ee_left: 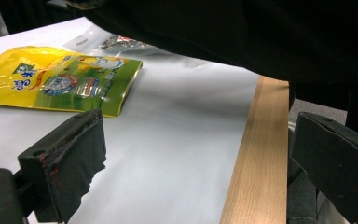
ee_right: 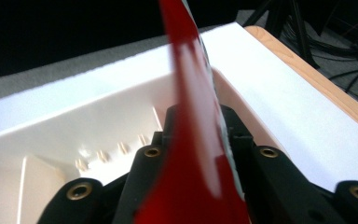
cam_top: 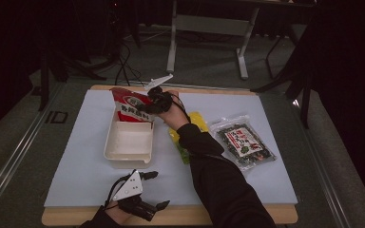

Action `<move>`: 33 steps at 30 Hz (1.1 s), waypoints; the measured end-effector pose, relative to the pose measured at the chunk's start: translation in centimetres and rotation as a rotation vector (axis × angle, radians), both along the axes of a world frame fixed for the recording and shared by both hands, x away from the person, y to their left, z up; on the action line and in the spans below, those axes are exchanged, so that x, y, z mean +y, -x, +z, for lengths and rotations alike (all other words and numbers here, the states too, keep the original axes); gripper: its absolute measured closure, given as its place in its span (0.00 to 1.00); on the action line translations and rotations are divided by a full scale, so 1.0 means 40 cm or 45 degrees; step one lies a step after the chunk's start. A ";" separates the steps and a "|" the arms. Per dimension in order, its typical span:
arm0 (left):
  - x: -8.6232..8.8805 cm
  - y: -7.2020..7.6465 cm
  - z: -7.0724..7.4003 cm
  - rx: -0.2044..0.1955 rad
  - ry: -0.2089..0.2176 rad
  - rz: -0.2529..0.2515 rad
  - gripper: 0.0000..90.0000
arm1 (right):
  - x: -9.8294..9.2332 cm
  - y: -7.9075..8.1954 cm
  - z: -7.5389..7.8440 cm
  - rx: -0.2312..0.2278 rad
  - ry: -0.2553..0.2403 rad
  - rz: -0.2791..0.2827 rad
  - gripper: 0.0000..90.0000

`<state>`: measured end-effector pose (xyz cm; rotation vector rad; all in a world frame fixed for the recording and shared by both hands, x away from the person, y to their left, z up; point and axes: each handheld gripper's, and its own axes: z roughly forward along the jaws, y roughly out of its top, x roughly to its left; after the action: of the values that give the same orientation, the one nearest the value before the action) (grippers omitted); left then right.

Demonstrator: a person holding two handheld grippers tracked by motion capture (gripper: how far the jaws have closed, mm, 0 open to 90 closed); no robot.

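My right gripper (cam_top: 148, 108) is shut on a red snack packet (cam_top: 129, 104) and holds it upright over the far end of a white plastic bin (cam_top: 110, 153). In the right gripper view the red packet (ee_right: 191, 107) stands edge-on between the two black jaws of the gripper (ee_right: 200, 122), with the white bin (ee_right: 98, 93) below. My left gripper (cam_top: 158, 190) rests near the table's front edge, open with nothing between its fingers. In its own view the left gripper (ee_left: 205, 140) stands wide over the white sheet.
A yellow-green pouch (cam_top: 197, 121) lies flat right of the bin, partly under the right forearm, and appears as the pouch (ee_left: 60, 79) ahead of the left jaws. A dark seaweed packet (cam_top: 243, 141) lies farther right. The wooden table edge (ee_left: 256, 154) runs beside the white sheet (cam_top: 76, 175).
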<state>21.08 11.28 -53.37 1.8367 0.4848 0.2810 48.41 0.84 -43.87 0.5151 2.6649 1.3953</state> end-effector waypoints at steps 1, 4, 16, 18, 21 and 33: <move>0.000 0.000 0.000 0.002 0.000 0.002 0.05 | -0.008 0.003 0.003 0.002 -0.013 -0.004 0.81; 0.000 -0.001 -0.002 0.004 -0.003 0.004 0.05 | -0.028 0.012 0.014 -0.001 -0.042 -0.009 0.76; -0.004 -0.002 -0.004 0.003 -0.013 0.006 0.05 | -0.122 0.054 0.029 -0.047 0.005 -0.031 0.64; -0.005 -0.003 -0.005 0.002 -0.020 0.007 0.05 | -0.139 0.056 0.028 -0.047 0.008 -0.050 0.62; -0.006 -0.004 -0.006 0.004 -0.025 0.007 0.05 | -0.170 0.059 0.022 -0.042 0.017 -0.068 0.61; -0.012 -0.007 -0.009 0.005 -0.016 -0.011 0.05 | -0.333 0.100 0.017 -0.054 0.040 -0.130 0.60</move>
<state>21.34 10.79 -53.74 1.8515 0.4782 0.2754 44.42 -12.49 -43.18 0.6030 2.5835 1.3196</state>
